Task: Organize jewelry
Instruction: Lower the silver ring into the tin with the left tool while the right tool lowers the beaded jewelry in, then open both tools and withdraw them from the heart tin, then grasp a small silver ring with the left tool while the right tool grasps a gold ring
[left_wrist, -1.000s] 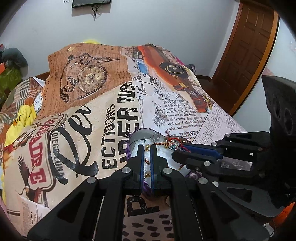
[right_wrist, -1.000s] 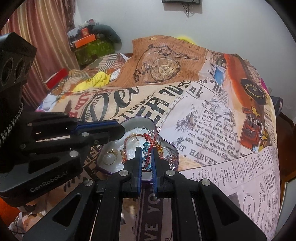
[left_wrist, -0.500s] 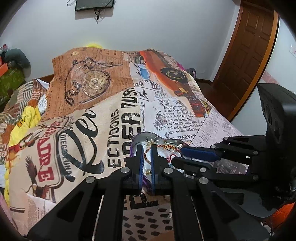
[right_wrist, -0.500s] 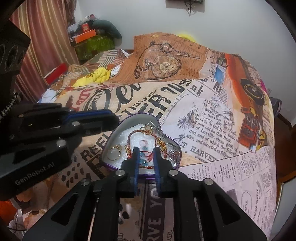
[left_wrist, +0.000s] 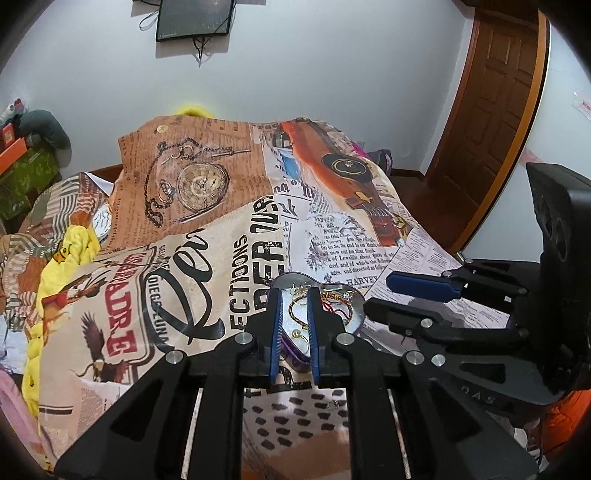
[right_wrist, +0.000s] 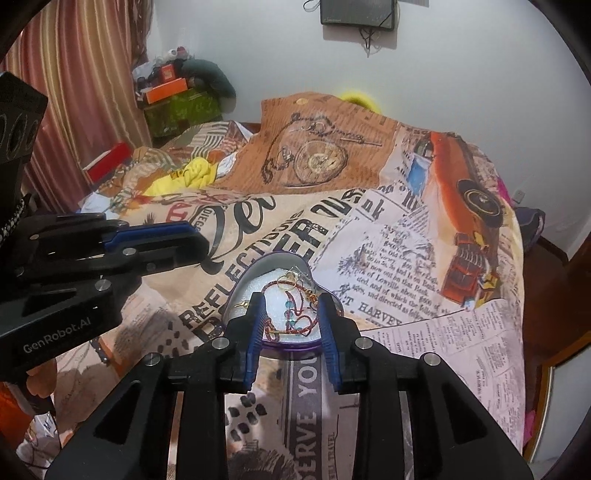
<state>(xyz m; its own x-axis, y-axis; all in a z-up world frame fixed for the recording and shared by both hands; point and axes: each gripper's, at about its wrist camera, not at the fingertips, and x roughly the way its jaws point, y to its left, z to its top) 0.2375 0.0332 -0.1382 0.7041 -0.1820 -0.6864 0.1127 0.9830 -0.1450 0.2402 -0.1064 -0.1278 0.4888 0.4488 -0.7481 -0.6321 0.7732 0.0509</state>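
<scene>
A heart-shaped tin with a purple rim (right_wrist: 291, 347) lies on the bed, also in the left wrist view (left_wrist: 356, 321). In it lie a red beaded bracelet (right_wrist: 299, 317), gold rings (right_wrist: 287, 283) and small gold pieces (left_wrist: 297, 334). My right gripper (right_wrist: 291, 306) is open and empty, its jaws apart just above the tin's near side. My left gripper (left_wrist: 294, 306) is open with a narrow gap and holds nothing, above the tin's left part. Each gripper shows from the side in the other's view, the right (left_wrist: 417, 286) and the left (right_wrist: 173, 243).
The bed is covered by a newspaper-print spread (left_wrist: 207, 236) with a pocket-watch picture (right_wrist: 321, 162). A yellow cloth (right_wrist: 195, 175) and boxes (right_wrist: 173, 99) lie at the far left. A wooden door (left_wrist: 495, 110) stands at the right.
The right gripper let the beaded bracelet go into the tin and opened wide. The left gripper opened slightly. Both grippers drew back and up from the tin.
</scene>
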